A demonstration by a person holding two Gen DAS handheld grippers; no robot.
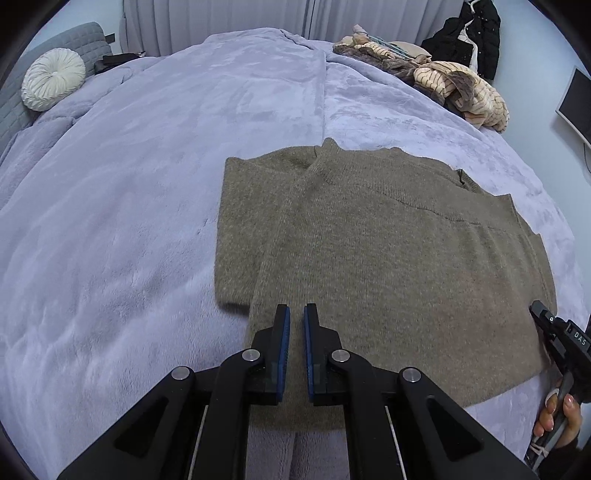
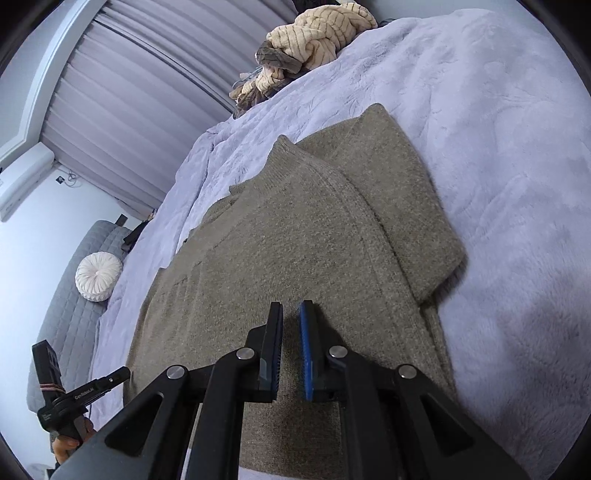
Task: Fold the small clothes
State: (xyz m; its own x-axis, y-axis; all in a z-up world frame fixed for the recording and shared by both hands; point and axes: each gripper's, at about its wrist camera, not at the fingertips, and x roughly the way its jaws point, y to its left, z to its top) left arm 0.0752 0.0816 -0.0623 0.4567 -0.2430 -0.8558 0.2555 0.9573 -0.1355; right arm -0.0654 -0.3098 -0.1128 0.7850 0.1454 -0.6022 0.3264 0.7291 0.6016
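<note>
While I hold both tools low over the bed, my left gripper [image 1: 296, 314] points forward across the near edge of the brown sweater [image 1: 388, 251], its blue-padded fingers [image 1: 283, 332] parted by a narrow gap with only knit showing between them, nothing pinched. My right gripper [image 2: 291, 314] is tilted, the room leaning in its view, and its fingers [image 2: 306, 332] stand slightly apart too, over the sweater's lower body. From the left wrist view I catch my right hand [image 1: 557, 417] wrapped round its handle at the sweater's right corner; from the right wrist view my left hand [image 2: 70, 439] grips its handle beside the garment's far edge. That sweater lies flat on the lavender blanket [image 1: 129, 221], one sleeve [image 1: 291, 206] folded across the chest. Beyond it, a heap of striped cream clothes [image 1: 458, 88] sits near the bed's far edge. A round white cushion [image 1: 53, 80] rests against the grey quilted headboard [image 1: 79, 38], pleated curtains [image 1: 221, 22] hang behind, and a dark coat [image 1: 476, 33] hangs in the corner.
</note>
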